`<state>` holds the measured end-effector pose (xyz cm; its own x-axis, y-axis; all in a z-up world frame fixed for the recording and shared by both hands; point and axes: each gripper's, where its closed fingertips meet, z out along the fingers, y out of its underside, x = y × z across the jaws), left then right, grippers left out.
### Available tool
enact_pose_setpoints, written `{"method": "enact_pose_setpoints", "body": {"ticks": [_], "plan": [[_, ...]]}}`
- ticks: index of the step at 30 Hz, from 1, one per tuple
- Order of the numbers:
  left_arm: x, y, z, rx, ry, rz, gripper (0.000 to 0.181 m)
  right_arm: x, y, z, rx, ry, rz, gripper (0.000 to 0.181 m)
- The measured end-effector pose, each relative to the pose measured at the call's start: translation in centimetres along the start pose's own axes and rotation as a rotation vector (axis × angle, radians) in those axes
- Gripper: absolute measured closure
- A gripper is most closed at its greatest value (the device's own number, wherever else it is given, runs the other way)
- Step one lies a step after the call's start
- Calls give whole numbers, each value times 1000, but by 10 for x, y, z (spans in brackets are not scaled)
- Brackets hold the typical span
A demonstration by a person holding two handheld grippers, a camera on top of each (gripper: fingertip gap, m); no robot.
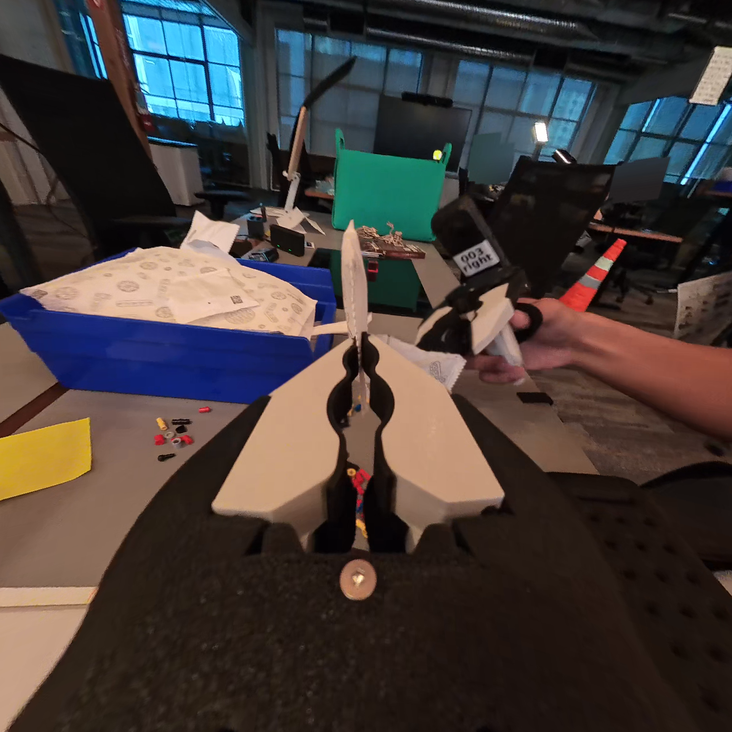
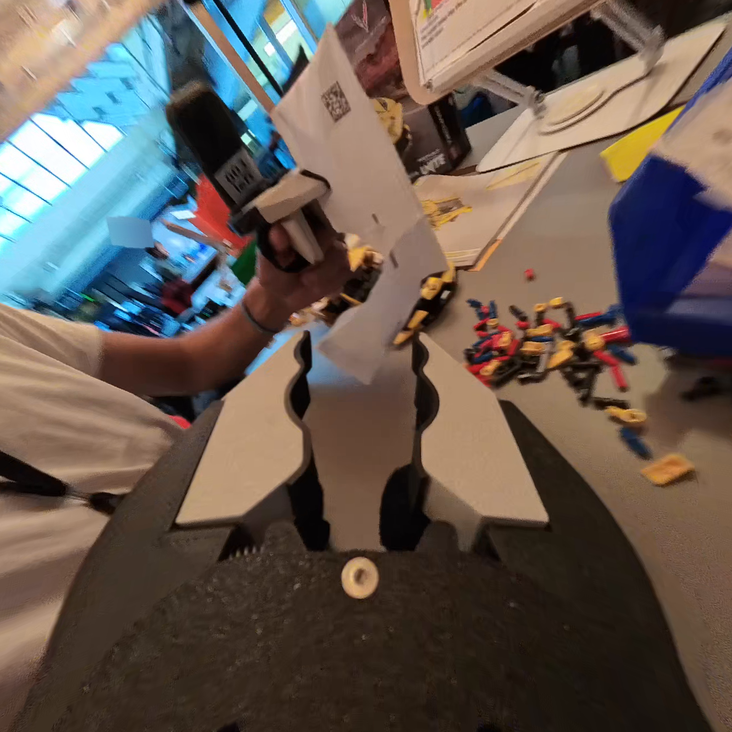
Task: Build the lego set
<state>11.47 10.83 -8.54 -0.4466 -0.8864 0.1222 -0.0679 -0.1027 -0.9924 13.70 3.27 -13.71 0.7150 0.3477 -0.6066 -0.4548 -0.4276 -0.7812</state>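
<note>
My left gripper (image 1: 359, 348) is shut on the edge of a white paper bag (image 1: 351, 277), held upright above the table. In the right wrist view the same bag (image 2: 356, 190) hangs from the left gripper (image 2: 323, 186), which a hand holds. My right gripper (image 2: 361, 348) is open and empty, just below the bag's lower corner. It also shows in the left wrist view (image 1: 427, 334), to the right of the bag. A pile of loose red, blue, yellow and black Lego pieces (image 2: 554, 348) lies on the grey table. A partly built yellow and black model (image 2: 433, 293) sits behind the bag.
A blue bin (image 1: 166, 356) full of white paper bags stands at the left. A few small pieces (image 1: 174, 433) and a yellow sheet (image 1: 43, 455) lie in front of it. An instruction booklet (image 2: 471, 214) and the set's box (image 2: 431, 134) lie farther back. The tips of one gripper are about 10 centimeters away from the tips of the other.
</note>
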Motion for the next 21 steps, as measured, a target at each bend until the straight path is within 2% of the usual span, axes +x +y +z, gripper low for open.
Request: {"method": "enact_pose_setpoints", "body": {"ticks": [2, 4, 5, 8, 10, 12, 16, 19, 21], "plan": [[-3, 1, -2, 13, -27, 10, 181, -12, -6, 2, 75, -111, 141, 125], [-4, 2, -2, 23, -44, 17, 181, -8, -15, 2, 152, -78, 165, 128], [-4, 3, -1, 20, -50, 17, 181, -5, -15, 3, 158, -7, 94, 133], [-5, 5, 1, 22, -69, 4, 181, 5, 1, 13, 24, 244, -173, 145], [-6, 7, 3, 17, -76, -9, 181, 11, 9, 15, -59, 370, -297, 160], [-9, 11, 4, 10, -86, -27, 181, 29, 10, 4, -120, 565, -462, 179], [-8, 22, 10, -27, -77, -122, 181, 45, -6, -14, -321, 853, -963, 181], [4, 26, 20, -31, -45, -196, 181, 33, -20, 0, -482, 894, -1343, 181], [7, 24, 25, -15, -43, -233, 181, 30, -15, 16, -585, 823, -1426, 181]]}}
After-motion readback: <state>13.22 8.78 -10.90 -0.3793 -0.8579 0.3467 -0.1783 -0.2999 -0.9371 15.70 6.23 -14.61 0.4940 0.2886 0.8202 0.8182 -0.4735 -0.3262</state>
